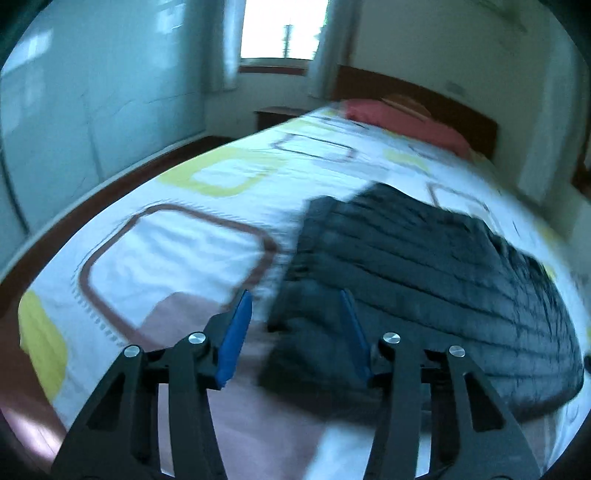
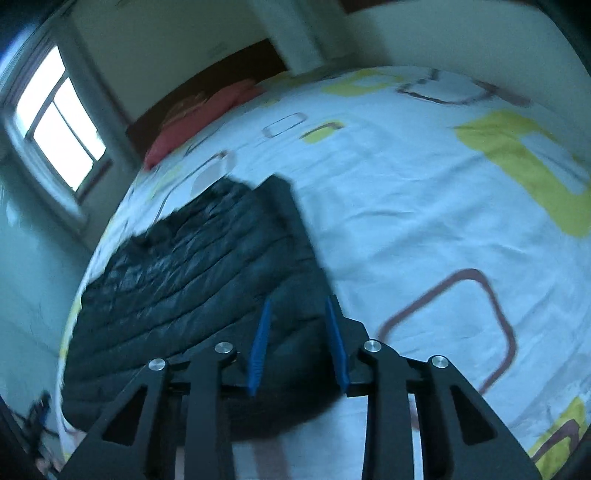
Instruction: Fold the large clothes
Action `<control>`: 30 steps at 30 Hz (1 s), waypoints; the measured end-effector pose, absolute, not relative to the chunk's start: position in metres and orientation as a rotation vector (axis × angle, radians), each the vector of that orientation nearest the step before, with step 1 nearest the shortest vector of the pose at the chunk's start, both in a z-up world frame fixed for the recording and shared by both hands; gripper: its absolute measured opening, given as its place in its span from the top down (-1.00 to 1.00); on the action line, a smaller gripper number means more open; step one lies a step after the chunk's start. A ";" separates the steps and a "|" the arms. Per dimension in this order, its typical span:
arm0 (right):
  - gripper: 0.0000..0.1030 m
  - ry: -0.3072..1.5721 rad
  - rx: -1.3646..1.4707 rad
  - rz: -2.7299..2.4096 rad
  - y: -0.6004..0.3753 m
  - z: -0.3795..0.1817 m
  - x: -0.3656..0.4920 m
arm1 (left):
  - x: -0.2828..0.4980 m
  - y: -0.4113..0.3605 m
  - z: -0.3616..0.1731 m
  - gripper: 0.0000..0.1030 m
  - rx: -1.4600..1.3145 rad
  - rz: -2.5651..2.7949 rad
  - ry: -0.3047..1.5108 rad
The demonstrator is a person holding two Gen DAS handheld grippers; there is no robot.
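While both views are smeared by motion blur, the room reads clearly enough: a wide bed [image 1: 221, 236] fills most of each picture, spread with a white cover printed with rounded brown and yellow-green squares. At its far end stands a dark brown wooden headboard [image 1: 417, 96], and against it lie red pillows [image 1: 406, 125]. Beyond the bed a bright window [image 1: 280, 29] is set in a pale wall, with light curtains at either side. On the cover lies a dark, quilted puffer jacket [image 1: 424, 266], its stitched channels running across it; it sits flat in a folded, roughly rectangular shape near the bed's near edge, to the right in the left wrist view and to the left in the right wrist view [image 2: 192, 273]. Above its near left corner is the left gripper [image 1: 297, 332], black-armed with blue pads [image 1: 236, 339]; its jaws stand apart with nothing pinched between them. Over the jacket's near right part is the right gripper [image 2: 297, 343], of the same build, its blue pads [image 2: 260, 347] also parted, more narrowly, with only the jacket's surface seen in the gap and nothing held.
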State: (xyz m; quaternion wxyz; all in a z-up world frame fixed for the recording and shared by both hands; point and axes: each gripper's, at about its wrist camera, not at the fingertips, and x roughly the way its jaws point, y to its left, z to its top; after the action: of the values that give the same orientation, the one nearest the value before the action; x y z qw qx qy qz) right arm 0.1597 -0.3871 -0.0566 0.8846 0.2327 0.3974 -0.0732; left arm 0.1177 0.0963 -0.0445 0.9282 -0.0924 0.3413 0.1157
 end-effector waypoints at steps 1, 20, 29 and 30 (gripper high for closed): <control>0.40 0.840 0.455 -0.125 -0.373 -0.056 0.166 | 0.121 0.086 -0.045 0.07 -0.176 0.215 0.706; 0.40 0.960 0.024 0.018 -0.198 -0.093 0.268 | 0.227 -0.054 -0.098 0.34 0.171 0.106 0.834; 0.41 0.934 0.083 0.028 -0.198 -0.069 0.272 | 0.228 -0.052 -0.085 0.44 0.144 0.096 0.811; 0.41 0.921 0.080 0.030 -0.195 -0.066 0.275 | 0.229 -0.053 -0.079 0.44 0.154 0.105 0.786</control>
State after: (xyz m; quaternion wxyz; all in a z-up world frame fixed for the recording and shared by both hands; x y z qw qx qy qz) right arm 0.2750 -0.1955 -0.0658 0.8951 0.0386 0.4440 0.0145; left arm 0.2293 -0.0533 -0.0786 0.9196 0.0747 0.3822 0.0513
